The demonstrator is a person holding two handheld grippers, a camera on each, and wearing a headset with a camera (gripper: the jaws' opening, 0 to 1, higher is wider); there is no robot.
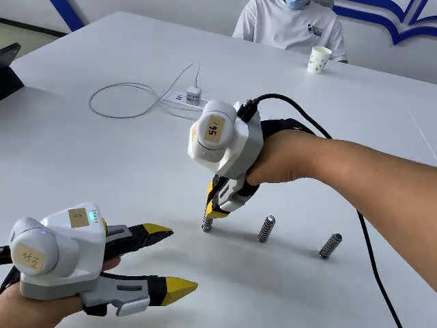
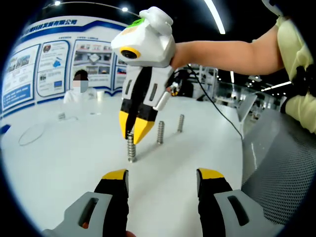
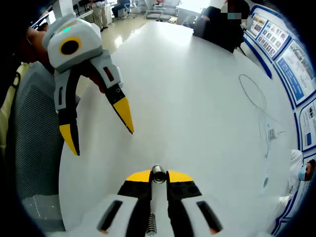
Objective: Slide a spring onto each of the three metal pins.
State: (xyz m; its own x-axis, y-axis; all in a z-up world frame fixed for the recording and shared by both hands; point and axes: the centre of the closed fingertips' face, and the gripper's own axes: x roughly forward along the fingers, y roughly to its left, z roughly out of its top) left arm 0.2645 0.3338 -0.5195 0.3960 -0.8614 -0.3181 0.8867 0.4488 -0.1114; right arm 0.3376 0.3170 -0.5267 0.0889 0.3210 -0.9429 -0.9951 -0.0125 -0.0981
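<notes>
**Right gripper** (image 1: pixel 213 213): fingers (image 3: pixel 140 177) clenched and pointing down onto the top of the left spring (image 1: pixel 207 223). In the right gripper view a rounded metal end is pinched between the yellow tips, with coils showing below it (whether that end is pin or spring cannot be told). The spring stands upright, its foot touching the worktop (image 1: pixel 102 171).

**Progress, as judged:** the middle spring (image 1: pixel 266 229) and the right spring (image 1: pixel 330 245) stand free and upright in a row to the right, well apart from both grippers. Both appear already threaded on their pins, though the pins are hidden inside the coils. The left spring is the one in hand, so the task seems to be at the last of its three. What is left is to seat that spring and let it go.

**Left gripper** (image 1: pixel 171 261): at the near left, with fingers (image 2: pixel 114 175) spread wide and grasping nothing. It hovers above the worktop and is aimed toward the left spring, with a clear gap between them.

**Farther out:**
- a black cable (image 1: pixel 379 270) runs from the right gripper and passes under the person's forearm;
- toward the far side lie a white power strip (image 1: pixel 181 100) and its looped white cord (image 1: pixel 116 89);
- beyond them are a paper cup (image 1: pixel 318 59) and a seated person (image 1: pixel 290 24).
</notes>
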